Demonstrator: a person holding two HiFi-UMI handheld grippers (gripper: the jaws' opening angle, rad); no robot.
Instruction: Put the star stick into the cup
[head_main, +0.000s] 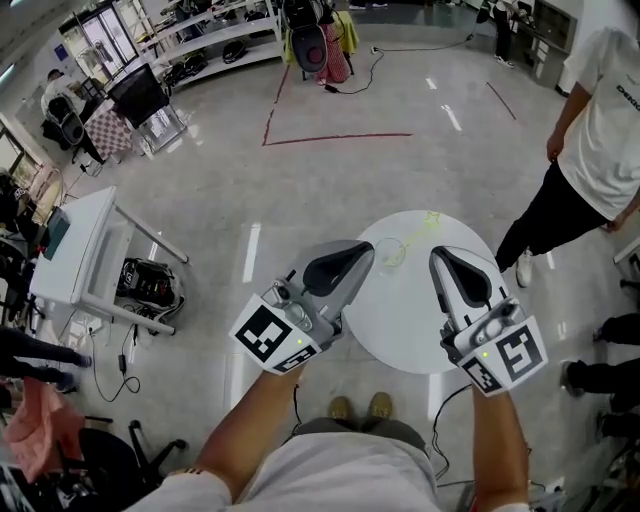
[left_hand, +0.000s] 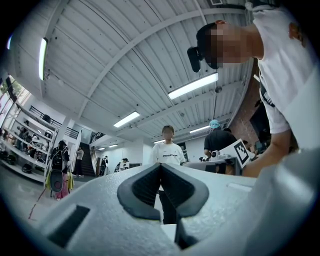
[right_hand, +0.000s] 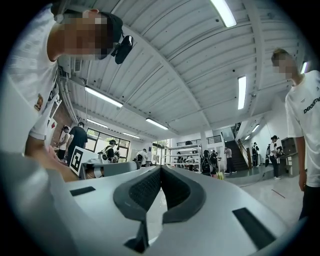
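A round white table (head_main: 400, 320) stands in front of me in the head view. On its far side sits a small clear cup (head_main: 392, 252). A thin yellowish star stick (head_main: 425, 220) reaches from the cup toward the table's far edge; I cannot tell whether it stands in the cup or lies beside it. My left gripper (head_main: 345, 265) and right gripper (head_main: 460, 272) are both held above the table, tilted upward and away from the cup. In the left gripper view (left_hand: 161, 165) and the right gripper view (right_hand: 160, 167) the jaws are shut with nothing between them, and only ceiling and people show.
A person in a white shirt and black trousers (head_main: 590, 150) stands to the right of the table. A white desk (head_main: 75, 250) with cables under it is on the left. Shelves (head_main: 210, 40) and red floor tape (head_main: 330, 138) lie further back.
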